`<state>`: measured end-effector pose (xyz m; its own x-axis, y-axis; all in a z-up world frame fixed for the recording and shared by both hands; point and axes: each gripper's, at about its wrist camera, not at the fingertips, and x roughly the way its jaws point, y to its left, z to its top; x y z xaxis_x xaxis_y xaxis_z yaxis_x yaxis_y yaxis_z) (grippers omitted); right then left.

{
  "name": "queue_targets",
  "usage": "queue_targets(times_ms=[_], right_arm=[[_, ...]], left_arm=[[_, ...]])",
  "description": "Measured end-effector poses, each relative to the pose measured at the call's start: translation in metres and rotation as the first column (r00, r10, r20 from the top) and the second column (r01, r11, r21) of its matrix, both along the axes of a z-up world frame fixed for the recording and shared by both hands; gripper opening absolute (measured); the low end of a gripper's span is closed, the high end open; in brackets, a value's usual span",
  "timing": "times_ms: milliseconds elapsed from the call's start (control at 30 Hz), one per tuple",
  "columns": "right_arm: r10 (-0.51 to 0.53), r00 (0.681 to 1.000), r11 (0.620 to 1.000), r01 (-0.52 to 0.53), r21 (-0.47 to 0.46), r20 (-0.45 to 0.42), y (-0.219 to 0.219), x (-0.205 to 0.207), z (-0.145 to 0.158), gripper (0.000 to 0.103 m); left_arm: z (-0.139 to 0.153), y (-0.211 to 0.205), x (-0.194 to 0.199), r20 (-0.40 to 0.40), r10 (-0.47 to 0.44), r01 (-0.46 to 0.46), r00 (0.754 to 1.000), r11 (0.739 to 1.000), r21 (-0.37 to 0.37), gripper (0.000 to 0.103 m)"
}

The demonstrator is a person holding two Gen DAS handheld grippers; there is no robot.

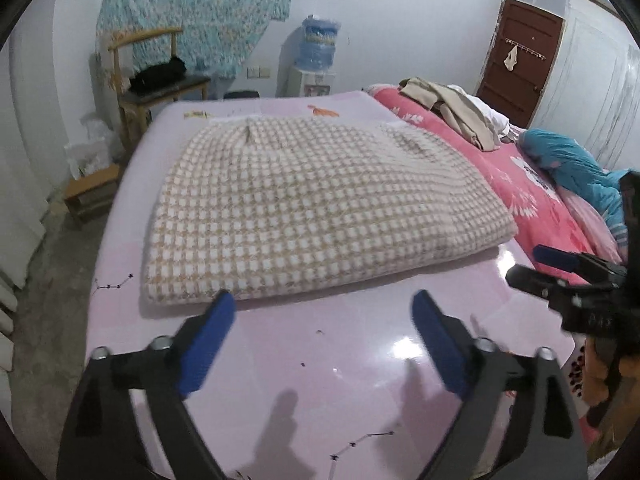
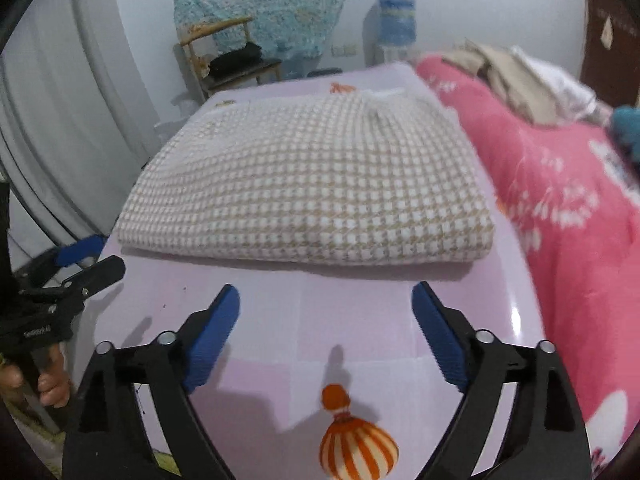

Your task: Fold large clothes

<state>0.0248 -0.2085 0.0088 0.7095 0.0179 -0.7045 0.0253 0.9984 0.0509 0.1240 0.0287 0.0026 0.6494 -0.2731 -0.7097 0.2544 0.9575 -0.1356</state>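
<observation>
**Folded checked garment on a pink table, both grippers spread wide and empty**

A beige-and-white checked garment (image 1: 316, 208) lies folded into a thick rectangle on a glossy pale pink table (image 1: 360, 360). In the left wrist view it fills the centre, its near edge just beyond the fingertips. The left gripper (image 1: 324, 308) rises from 6 o'clock with its blue-padded jaws wide apart and nothing between them. The right gripper (image 1: 532, 268) enters at 3 o'clock.

In the right wrist view the right gripper (image 2: 326, 300) likewise stands wide apart and empty at 6 o'clock, short of the garment's near fold. The left gripper (image 2: 96, 256) shows at 9 o'clock. A pink floral bedspread (image 2: 560, 184) lies at 3 o'clock, a wooden chair (image 2: 224, 52) at 11 o'clock.
</observation>
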Motion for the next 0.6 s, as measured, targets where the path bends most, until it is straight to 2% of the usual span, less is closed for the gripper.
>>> queue_targets(times_ms=[100,200,267,400,533,600], right_arm=[[-0.038,0.997,0.997,0.041,-0.059,0.060,0.010,-0.018,0.008,0.094],[-0.068,0.992,0.994,0.076,-0.080,0.103,0.012,-0.029,0.015,0.095],[-0.081,0.988,0.991,0.093,-0.092,0.129,0.011,-0.032,0.017,0.095],[-0.109,0.972,0.979,0.140,-0.146,0.206,0.015,-0.047,0.026,0.095],[-0.105,0.965,0.979,0.143,-0.147,0.240,0.018,-0.052,0.033,0.095],[-0.106,0.962,0.982,0.141,-0.128,0.250,0.016,-0.052,0.036,0.095]], left_arm=[[0.016,-0.006,-0.013,0.075,0.031,-0.032,0.997,0.999,0.015,0.097],[0.026,-0.007,-0.021,0.108,0.057,-0.061,0.993,0.998,0.035,0.097],[0.033,-0.010,-0.028,0.143,0.120,-0.131,0.982,0.988,0.077,0.097],[0.046,-0.010,-0.035,0.179,0.156,-0.175,0.971,0.980,0.095,0.097],[0.056,-0.004,-0.038,0.213,0.261,-0.285,0.941,0.954,0.090,0.097],[0.057,-0.002,-0.038,0.192,0.294,-0.314,0.936,0.946,0.083,0.097]])
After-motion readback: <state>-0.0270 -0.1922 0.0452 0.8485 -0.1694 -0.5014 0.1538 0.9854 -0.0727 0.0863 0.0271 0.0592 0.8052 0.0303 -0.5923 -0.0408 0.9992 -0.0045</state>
